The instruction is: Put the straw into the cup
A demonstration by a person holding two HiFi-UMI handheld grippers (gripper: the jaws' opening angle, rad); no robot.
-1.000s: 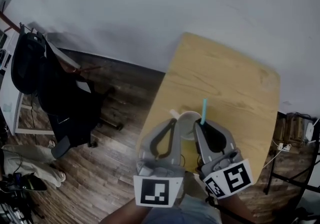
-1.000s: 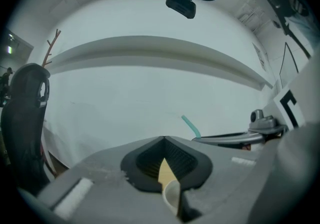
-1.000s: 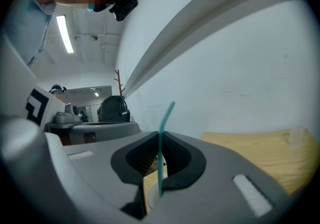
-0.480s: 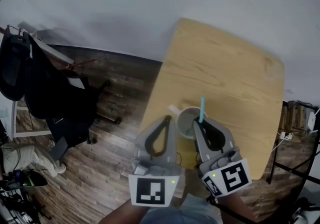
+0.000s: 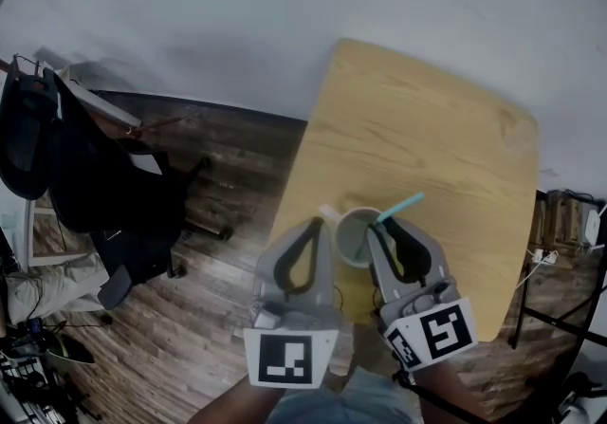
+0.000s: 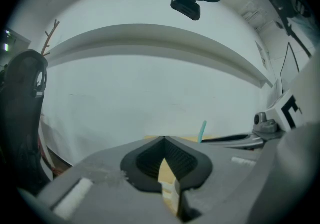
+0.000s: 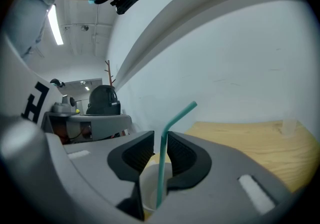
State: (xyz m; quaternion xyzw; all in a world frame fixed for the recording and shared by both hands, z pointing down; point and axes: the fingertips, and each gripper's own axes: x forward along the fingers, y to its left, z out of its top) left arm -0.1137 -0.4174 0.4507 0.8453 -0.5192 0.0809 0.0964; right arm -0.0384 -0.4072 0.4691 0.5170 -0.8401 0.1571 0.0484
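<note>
A white cup (image 5: 353, 240) stands near the front left edge of the wooden table (image 5: 427, 128). A teal bendy straw (image 5: 398, 209) stands in it, its bent top leaning right. My right gripper (image 5: 386, 226) is just over the cup's right rim. In the right gripper view the straw (image 7: 161, 168) rises from the cup (image 7: 150, 188) between the slightly parted jaws of that gripper (image 7: 160, 140), with a gap either side. My left gripper (image 5: 317, 223) is shut at the cup's handle (image 5: 330, 214). In the left gripper view its (image 6: 164, 140) tips meet and the straw's top (image 6: 202, 130) shows beyond.
The table's left edge runs close beside the cup, with dark wooden floor (image 5: 218, 223) below. A black office chair (image 5: 104, 185) stands on the floor at left. Cables and a frame (image 5: 550, 270) lie off the table's right side. A white wall is behind.
The straw's top was upright and now leans right. The right gripper's jaws have parted around it. The left gripper has stayed at the handle.
</note>
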